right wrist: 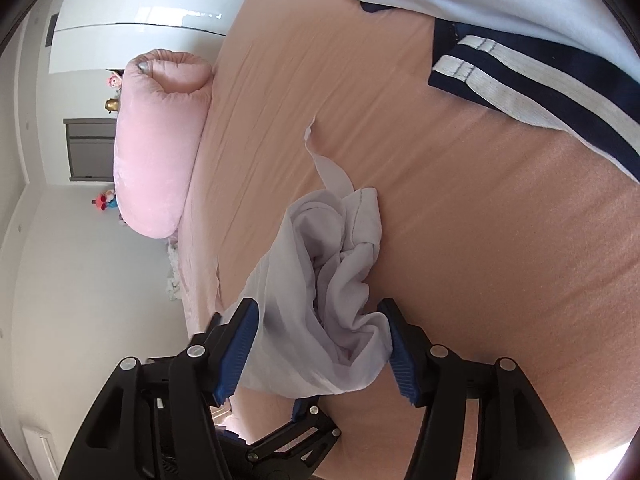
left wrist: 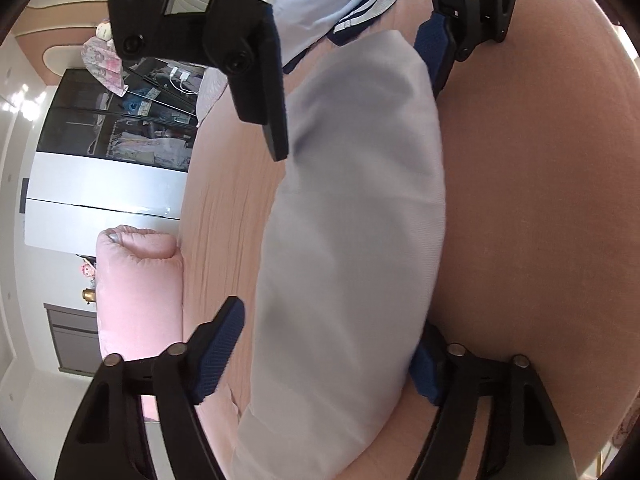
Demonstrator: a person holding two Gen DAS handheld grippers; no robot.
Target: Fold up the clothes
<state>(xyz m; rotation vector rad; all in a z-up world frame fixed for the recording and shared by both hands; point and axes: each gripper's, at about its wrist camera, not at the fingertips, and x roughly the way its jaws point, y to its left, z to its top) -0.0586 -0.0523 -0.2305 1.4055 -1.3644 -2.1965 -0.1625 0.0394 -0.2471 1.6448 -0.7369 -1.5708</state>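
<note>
Left wrist view: the left gripper is seen with the white cloth running between its jaws; its right pad is hidden behind the fabric, its left pad stands clear, so no pinch is made yet. Beyond it, the right gripper straddles the cloth's far end. A striped garment lies further off on the pink bed.

Right wrist view: the right gripper is held open, bunched cloth sagging between the pads, barely touched. A pillow lies well off to its left. For a clean fold, both jaws should be closed on single edges and the cloth drawn taut before being laid over.
</note>
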